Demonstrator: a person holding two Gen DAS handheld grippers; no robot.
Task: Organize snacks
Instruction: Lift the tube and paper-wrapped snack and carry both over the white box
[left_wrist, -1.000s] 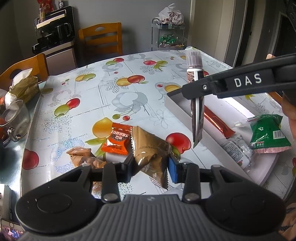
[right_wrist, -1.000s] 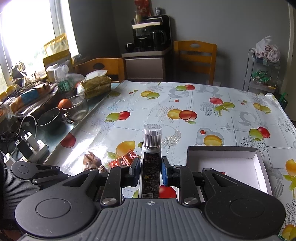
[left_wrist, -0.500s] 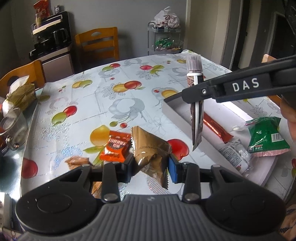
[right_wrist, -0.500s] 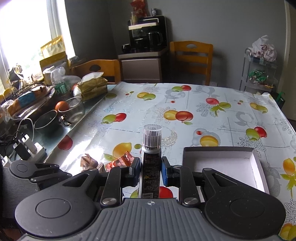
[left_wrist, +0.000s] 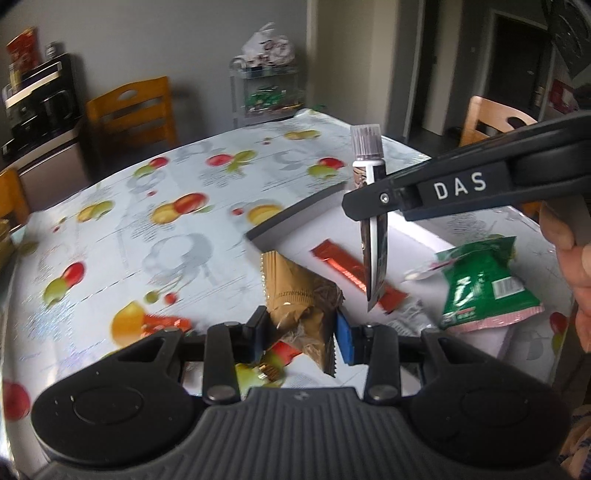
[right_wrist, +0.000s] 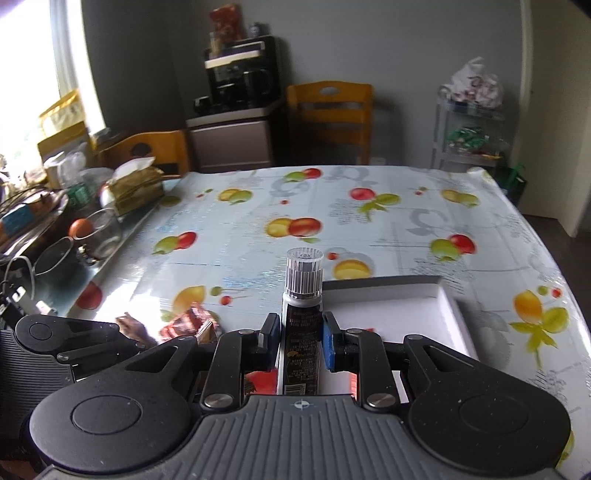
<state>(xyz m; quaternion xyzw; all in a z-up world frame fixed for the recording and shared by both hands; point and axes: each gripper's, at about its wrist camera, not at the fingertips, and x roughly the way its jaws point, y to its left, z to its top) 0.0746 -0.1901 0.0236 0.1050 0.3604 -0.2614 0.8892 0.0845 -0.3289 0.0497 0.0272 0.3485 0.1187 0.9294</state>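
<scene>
My left gripper is shut on a brown foil snack packet, held just above the table at the near corner of the white box. In the box lie a red stick packet and a green packet. My right gripper is shut on a dark tube with a clear ribbed cap, upright over the box's left edge. The left wrist view shows that tube hanging from the right gripper above the red stick.
An orange packet and a brown wrapped sweet lie on the fruit-print tablecloth. A glass bowl and clutter line the left edge. Wooden chairs stand around. A person's hand is at the right.
My left gripper has carried the brown packet to the right, from beside the orange packet to the box's corner. The right gripper with the tube has shifted a little over the box.
</scene>
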